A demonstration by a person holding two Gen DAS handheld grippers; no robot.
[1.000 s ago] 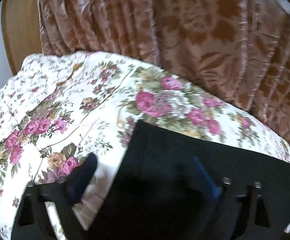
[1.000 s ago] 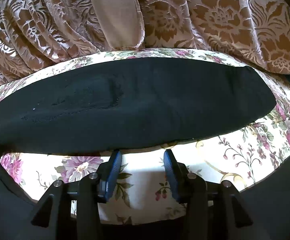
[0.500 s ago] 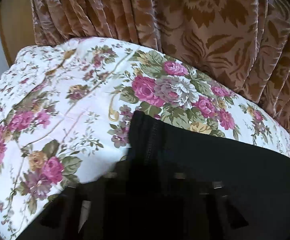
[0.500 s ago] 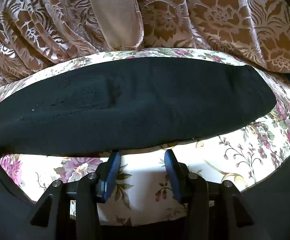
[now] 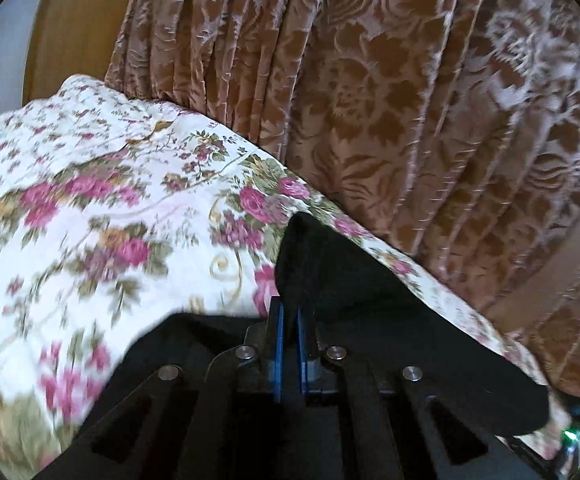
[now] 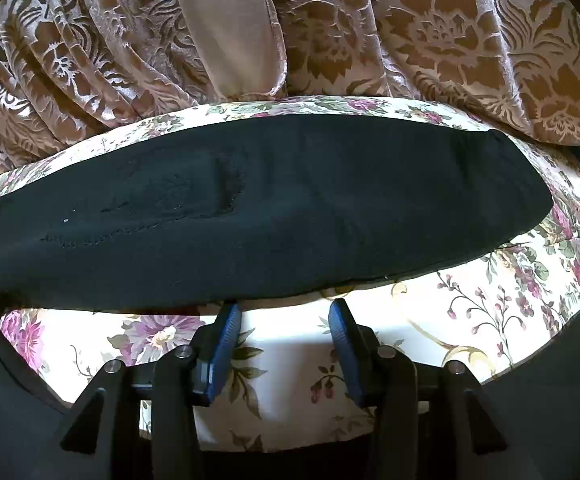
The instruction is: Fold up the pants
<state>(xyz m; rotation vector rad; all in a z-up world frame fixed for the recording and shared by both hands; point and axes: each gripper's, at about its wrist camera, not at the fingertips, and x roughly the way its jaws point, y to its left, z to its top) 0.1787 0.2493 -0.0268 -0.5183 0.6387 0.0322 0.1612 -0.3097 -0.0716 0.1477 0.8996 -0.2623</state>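
Note:
Black pants (image 6: 290,208) lie stretched across a floral bedspread (image 6: 530,280) in the right wrist view, folded lengthwise into a long band. My right gripper (image 6: 285,320) is open and empty, just in front of the band's near edge. In the left wrist view my left gripper (image 5: 288,320) is shut on an end corner of the black pants (image 5: 370,300), which rises in a peak above the blue pads (image 5: 277,344).
The floral bedspread (image 5: 89,220) spreads to the left in the left wrist view. A brown patterned curtain (image 5: 370,80) hangs close behind the bed, also in the right wrist view (image 6: 450,32). A wooden headboard (image 5: 73,32) stands at the far left.
My left gripper went from open over the pants' end to shut on the fabric, and has lifted it into a peak. My right gripper has stayed still and open.

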